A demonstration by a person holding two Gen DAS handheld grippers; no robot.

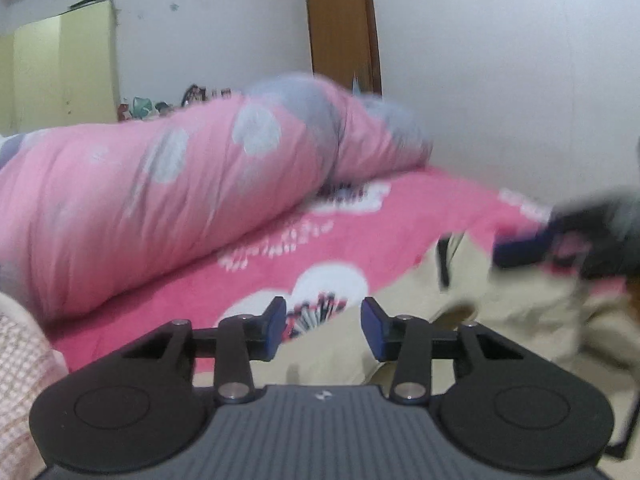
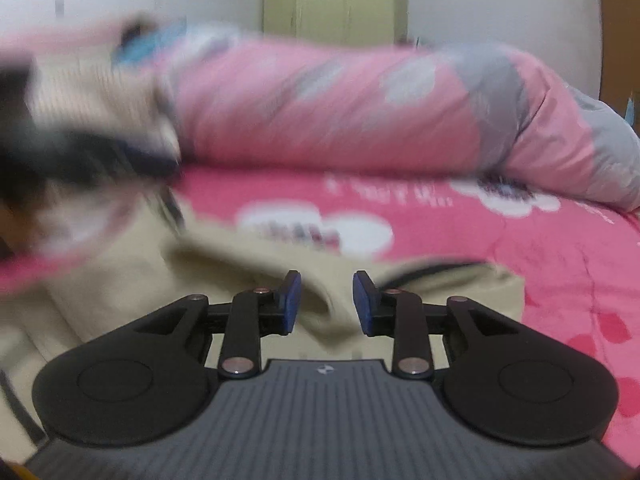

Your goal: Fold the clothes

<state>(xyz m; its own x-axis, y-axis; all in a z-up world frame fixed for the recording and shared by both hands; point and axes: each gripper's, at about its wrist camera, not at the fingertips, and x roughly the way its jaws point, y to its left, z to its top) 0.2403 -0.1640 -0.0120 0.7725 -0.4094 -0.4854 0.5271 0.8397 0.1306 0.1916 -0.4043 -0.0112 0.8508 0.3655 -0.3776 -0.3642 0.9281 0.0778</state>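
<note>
1. While both pairs of tongs stand apart with nothing between their pads, the left tongs [image 1: 323,326] and the right tongs [image 2: 326,304] hover just over the beige garment [image 2: 248,256], which lies rumpled on the pink flowered bed [image 2: 500,248].
2. As I judge it, the step in hand is to find fresh hold for the next fold. Each pad should close on a clean edge or corner rather than a bunched ridge, and both hands should lift evenly so the cloth stays flat.
3. From the left wrist, the right tongs appear as a dark blur [image 1: 560,240] over the far part of the garment; its dark strap or zip [image 1: 444,264] shows there too, along with a checked pink cloth [image 1: 20,360] at the near left.
4. From the right wrist, the garment's right edge with a dark opening [image 2: 432,270] shows, which the other view misses.
5. Beyond, the rolled pink quilt [image 1: 160,184] lies along the bed, then a brown door [image 1: 340,24] and pale wardrobe [image 1: 60,72].
</note>
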